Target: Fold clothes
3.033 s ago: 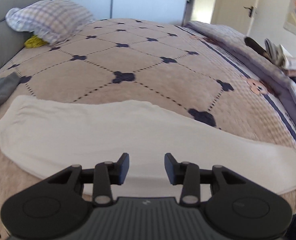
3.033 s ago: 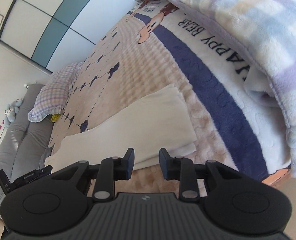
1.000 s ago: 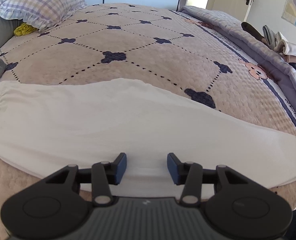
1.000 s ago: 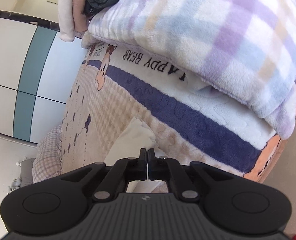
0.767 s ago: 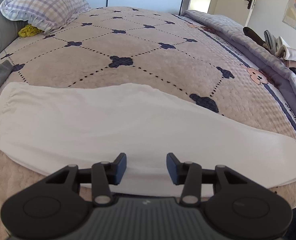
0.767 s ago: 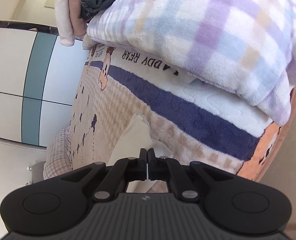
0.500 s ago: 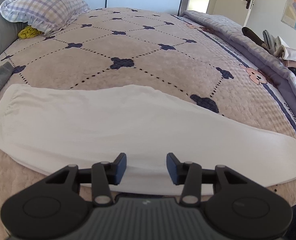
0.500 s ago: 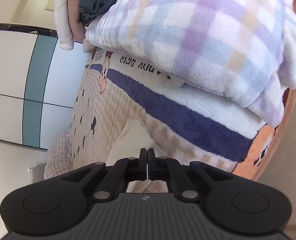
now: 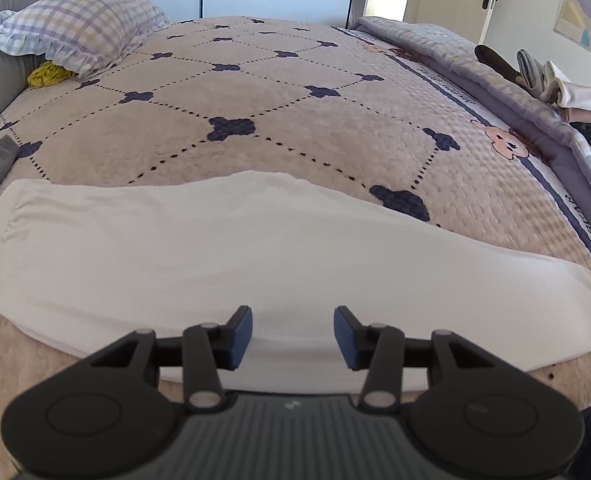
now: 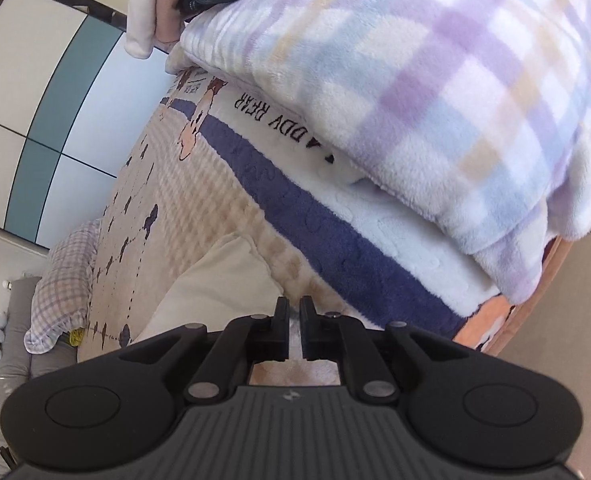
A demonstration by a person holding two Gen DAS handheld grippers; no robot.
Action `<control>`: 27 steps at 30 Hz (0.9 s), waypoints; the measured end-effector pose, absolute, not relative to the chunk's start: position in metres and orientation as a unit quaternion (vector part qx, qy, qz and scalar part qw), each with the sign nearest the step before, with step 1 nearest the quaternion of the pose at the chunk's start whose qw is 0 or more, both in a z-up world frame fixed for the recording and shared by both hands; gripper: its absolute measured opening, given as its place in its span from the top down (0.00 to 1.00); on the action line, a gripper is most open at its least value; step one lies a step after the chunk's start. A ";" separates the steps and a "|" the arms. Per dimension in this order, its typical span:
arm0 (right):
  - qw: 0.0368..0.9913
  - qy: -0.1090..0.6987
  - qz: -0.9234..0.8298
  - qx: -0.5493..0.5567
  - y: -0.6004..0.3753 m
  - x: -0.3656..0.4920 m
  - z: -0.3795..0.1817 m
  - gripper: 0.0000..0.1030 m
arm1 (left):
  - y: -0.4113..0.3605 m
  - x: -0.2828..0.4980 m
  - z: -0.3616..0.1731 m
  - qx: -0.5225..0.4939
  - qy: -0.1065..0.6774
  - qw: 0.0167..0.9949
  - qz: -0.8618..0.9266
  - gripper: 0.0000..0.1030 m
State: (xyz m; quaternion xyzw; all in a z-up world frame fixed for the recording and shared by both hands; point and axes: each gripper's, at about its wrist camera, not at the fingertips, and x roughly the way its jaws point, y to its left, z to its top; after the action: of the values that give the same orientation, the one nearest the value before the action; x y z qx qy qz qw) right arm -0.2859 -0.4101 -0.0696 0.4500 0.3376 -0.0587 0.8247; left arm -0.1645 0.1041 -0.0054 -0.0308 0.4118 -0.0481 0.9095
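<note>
1. Here the white garment (image 9: 255,256) lies flat in a long band across the lower half of the left wrist view, on the quilted bed cover (image 9: 279,120), its near edge at the bottom of the frame.
2. Left tongs (image 9: 293,338) stand apart over that near edge, nothing pinched; whether the pads touch the cloth I cannot tell.
3. Right tongs (image 10: 294,330) show a narrow gap, and the jaws are opening. Pale fabric shows through the slot, but the pads do not seem to press on it: judged released.
4. Handling: thin, soft, light cloth, likely limp and quick to sag or wrinkle. It looks doubled already. Best taken at corners or along a hem, both ends together, so the layers do not slide.
5. Only the left view gives the garment's full length, the checked pillow (image 9: 79,24) at upper left and a door at upper right.
6. Only the right view gives the garment's end (image 10: 219,280) at lower centre, close up, and a plaid fleece blanket (image 10: 435,92) filling the upper right, with lettering on the cover beneath it.
</note>
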 end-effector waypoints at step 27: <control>0.907 0.355 -0.036 0.226 -0.397 -0.212 -0.047 0.87 | 0.066 -0.138 -0.017 0.016 0.446 0.892 -0.074 0.33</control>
State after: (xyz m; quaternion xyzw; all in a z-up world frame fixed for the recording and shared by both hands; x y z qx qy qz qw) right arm -0.2123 -0.3967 -0.0470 0.2262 0.3546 -0.0356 0.9066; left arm -0.1382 0.0664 -0.0170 0.0164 0.4461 -0.0743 0.8918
